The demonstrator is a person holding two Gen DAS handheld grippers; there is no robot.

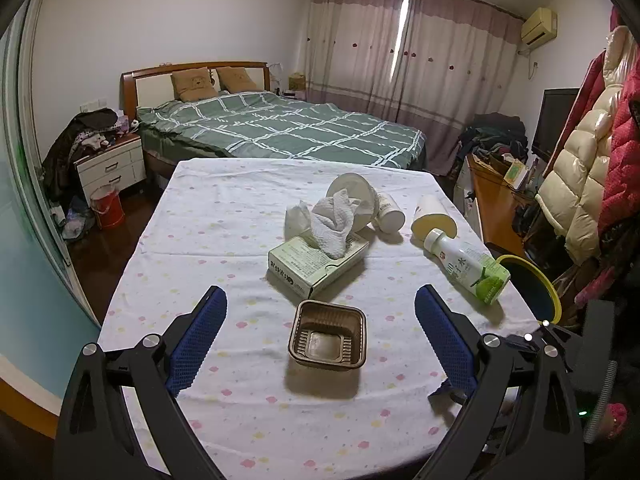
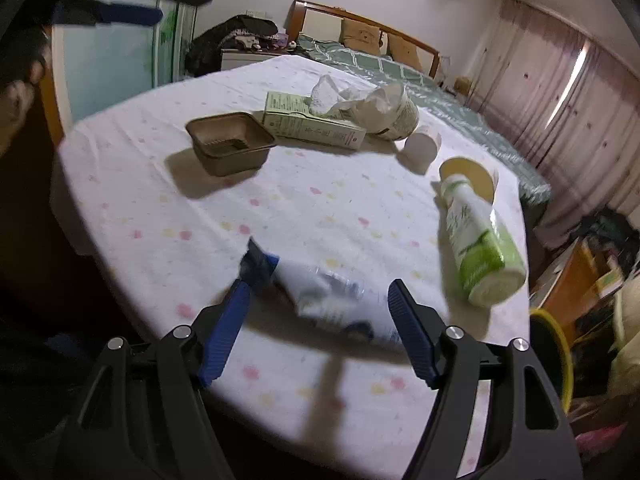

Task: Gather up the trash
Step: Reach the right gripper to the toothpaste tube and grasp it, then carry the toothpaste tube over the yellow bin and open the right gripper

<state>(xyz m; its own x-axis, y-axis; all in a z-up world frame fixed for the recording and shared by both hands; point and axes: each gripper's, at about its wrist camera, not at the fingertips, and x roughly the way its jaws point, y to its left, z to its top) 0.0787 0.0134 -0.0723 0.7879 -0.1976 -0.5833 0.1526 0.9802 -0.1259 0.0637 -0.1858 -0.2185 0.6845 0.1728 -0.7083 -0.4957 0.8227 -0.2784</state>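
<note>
Nearest the right hand-held gripper (image 2: 320, 322), a soft, crumpled white packet with a blue end (image 2: 320, 292) lies blurred between its ribbed blue pads. The jaws stand spread, and the pads look just clear of the packet, though the blur leaves that uncertain.

The left hand-held gripper (image 1: 320, 334) is released, its textured blue pads far apart and touching nothing. Between them, on the worktop (image 1: 240, 420), sits a shallow, square brown plastic tray (image 1: 327, 335) with ribbed walls.

The worktop is draped in a thin white cloth printed with small pink and yellow dots. Beyond the tray lies a flat, pale green cardboard tissue box (image 1: 316, 266), with quilted white tissue (image 1: 332, 222) bunched on top. Behind that a round white tub (image 1: 354, 196) lies tipped, with a small white bottle (image 1: 388, 212) beside it.

To the right a smooth plastic bottle with a green and white label (image 1: 468, 266) lies on its side, its cap by a toppled paper cup (image 1: 434, 216). Past the worktop's right edge is a round, yellow-rimmed bin (image 1: 536, 288).

Farther back stands a bed with a green checked cover (image 1: 280, 124).
</note>
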